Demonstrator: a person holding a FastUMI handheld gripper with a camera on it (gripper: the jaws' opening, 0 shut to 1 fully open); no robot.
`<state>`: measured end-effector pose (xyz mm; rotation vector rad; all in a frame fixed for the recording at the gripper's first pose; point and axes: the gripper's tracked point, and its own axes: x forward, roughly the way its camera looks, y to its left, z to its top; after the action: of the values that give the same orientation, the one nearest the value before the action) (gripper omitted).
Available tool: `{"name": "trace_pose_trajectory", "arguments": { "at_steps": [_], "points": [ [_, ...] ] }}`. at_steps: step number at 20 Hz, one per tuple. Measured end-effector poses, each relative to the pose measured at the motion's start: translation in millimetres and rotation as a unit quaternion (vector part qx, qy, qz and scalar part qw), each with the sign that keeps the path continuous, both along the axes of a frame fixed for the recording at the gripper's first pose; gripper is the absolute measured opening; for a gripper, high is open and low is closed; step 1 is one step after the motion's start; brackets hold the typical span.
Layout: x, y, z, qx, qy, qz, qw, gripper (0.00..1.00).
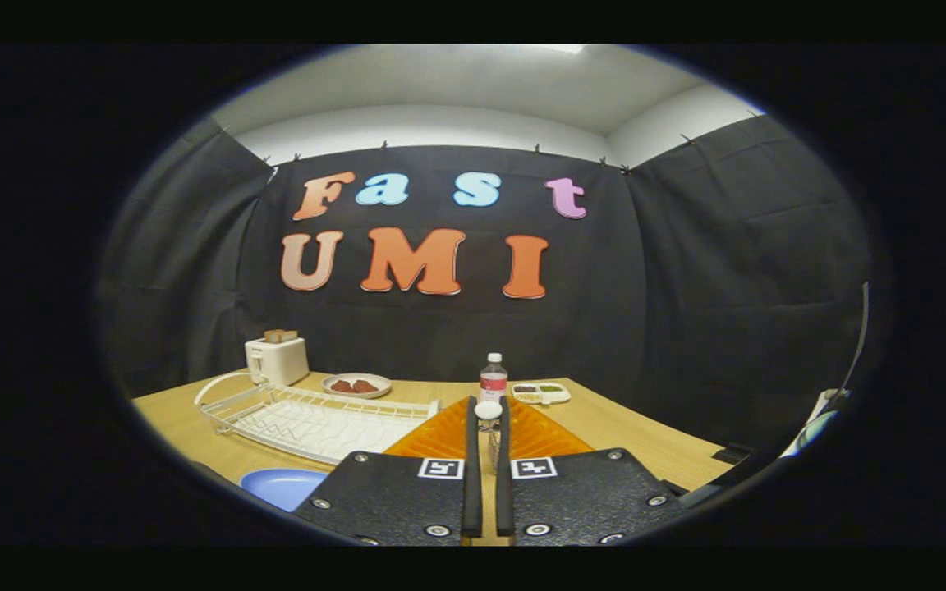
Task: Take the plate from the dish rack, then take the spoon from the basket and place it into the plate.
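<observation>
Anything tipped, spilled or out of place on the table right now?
Nothing stands out. The rack sits flat and empty, the blue plate lies on the table beside the gripper, whose fingers are nearly closed with a spoon-like handle between them; the bottle stands upright.

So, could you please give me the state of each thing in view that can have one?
Gripper: fingers nearly shut, a narrow gap between them, holding nothing.
Dish rack: empty, no plate in it.
Blue plate: flat on the table, beside the fingers, empty.
Toaster: toast standing up in its slots.
Water bottle: upright, capped.
</observation>
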<state>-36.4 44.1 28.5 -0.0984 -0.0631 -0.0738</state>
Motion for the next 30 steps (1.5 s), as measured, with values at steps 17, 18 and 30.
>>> {"name": "trace_pose_trajectory", "arguments": {
  "at_steps": [17, 18, 30],
  "points": [
    [-65, 123, -50, 0.008, 0.048, 0.148, 0.988, 0.07],
    [-66, 128, -57, 0.009, 0.055, 0.156, 0.986, 0.06],
    [-63, 154, -126, 0.016, 0.126, 0.196, 0.972, 0.07]
  ]
}}
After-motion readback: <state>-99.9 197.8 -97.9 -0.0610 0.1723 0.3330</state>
